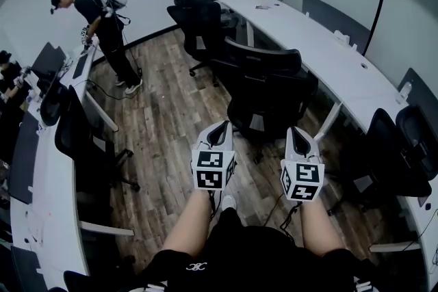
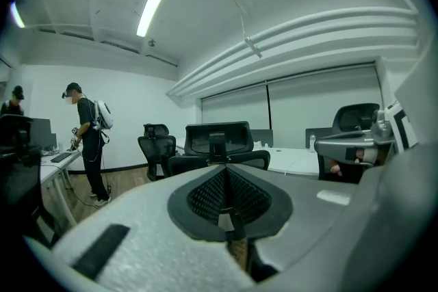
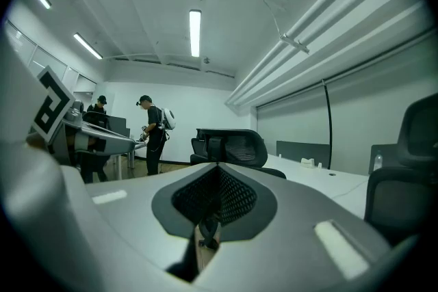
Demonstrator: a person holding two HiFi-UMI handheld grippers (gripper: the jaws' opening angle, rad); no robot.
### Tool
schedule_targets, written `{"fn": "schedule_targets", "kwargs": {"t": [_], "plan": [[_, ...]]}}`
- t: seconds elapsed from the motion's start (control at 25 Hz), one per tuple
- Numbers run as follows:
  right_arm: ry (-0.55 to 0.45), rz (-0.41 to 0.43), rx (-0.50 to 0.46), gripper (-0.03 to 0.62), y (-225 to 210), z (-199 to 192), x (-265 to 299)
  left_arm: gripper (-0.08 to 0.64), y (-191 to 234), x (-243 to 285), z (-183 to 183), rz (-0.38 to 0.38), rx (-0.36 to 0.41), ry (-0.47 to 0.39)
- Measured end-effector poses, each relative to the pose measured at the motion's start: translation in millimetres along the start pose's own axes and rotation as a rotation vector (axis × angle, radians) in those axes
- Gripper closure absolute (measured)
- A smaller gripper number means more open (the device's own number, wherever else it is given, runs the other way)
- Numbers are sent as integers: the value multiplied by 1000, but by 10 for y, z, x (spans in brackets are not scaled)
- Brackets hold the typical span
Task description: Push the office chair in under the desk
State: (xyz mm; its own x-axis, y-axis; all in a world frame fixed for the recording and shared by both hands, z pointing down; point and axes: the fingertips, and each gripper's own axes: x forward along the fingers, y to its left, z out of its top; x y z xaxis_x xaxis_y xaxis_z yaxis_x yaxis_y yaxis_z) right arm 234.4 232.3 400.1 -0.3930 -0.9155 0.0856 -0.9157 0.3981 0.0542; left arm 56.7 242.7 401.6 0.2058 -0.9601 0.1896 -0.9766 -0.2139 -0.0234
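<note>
Head view: the left gripper [image 1: 220, 128] and the right gripper [image 1: 298, 135] are held side by side, near each other, both aimed forward and touching nothing. The office chair [image 1: 263, 87] stands straight ahead of them, apart from both tips, with its black backrest turned toward the grippers. The long white desk [image 1: 321, 55] runs beyond the chair and off to the right of the right gripper. The chair sits out on the wood floor [image 1: 161, 126], close to the desk's edge; how far its seat reaches beneath cannot be told.

Left gripper view: the left gripper is clenched, its black ribbed pads [image 2: 205, 196] meeting along a centre seam with nothing between them. The office chair's headrest and mesh back rise just past its tip.

Right gripper view: the right gripper is likewise pressed shut and empty, and the same chair shows directly over its tip, with the desk stretching away on its right side.

Further ahead, past the office chair, a second chair [image 1: 200, 16] stands by the same desk. Far off to the left of the left gripper a person [image 1: 102, 24] stands facing another desk [image 1: 48, 181] that carries dark monitors. To the right of the right gripper, two more dark chairs [image 1: 404, 147] stand beside the white desk.
</note>
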Motion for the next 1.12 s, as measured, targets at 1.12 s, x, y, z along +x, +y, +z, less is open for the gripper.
{"fn": "schedule_targets", "kwargs": {"t": [1.12], "plan": [[209,-70,-178,391,-517,-193,2008,301,1233,2420,-68,-397,467,103]]}}
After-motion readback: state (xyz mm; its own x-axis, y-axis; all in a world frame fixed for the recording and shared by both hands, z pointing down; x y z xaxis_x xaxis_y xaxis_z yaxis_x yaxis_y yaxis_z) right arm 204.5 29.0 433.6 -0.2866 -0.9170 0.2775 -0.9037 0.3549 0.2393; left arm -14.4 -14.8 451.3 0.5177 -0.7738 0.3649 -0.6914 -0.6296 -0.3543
